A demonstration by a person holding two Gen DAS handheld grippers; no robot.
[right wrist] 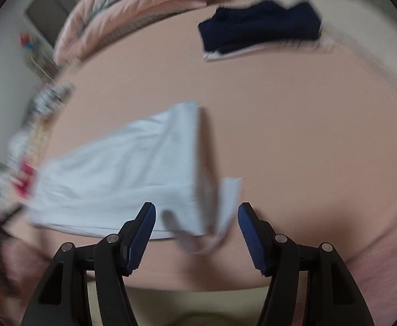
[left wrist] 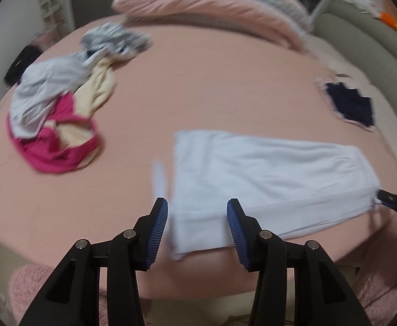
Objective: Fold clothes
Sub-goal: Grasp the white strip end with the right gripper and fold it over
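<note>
Pale blue cotton, a half-folded garment (left wrist: 266, 176), lies flat near the front edge of the pink bed sheet (left wrist: 212, 87), smoothed so the next fold can land square. My left gripper (left wrist: 197, 233) and right gripper (right wrist: 197, 233) hover over its two ends, jaws parted and gripping nothing. Unfolded laundry (left wrist: 57, 114) waits heaped to the left; a folded navy piece (right wrist: 261, 30) sits aside. No baskets or containers show.

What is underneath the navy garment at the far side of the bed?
The navy garment lies on a pale folded piece whose edge shows along its near side, on the pink bed sheet. The rest of that piece is covered.
</note>
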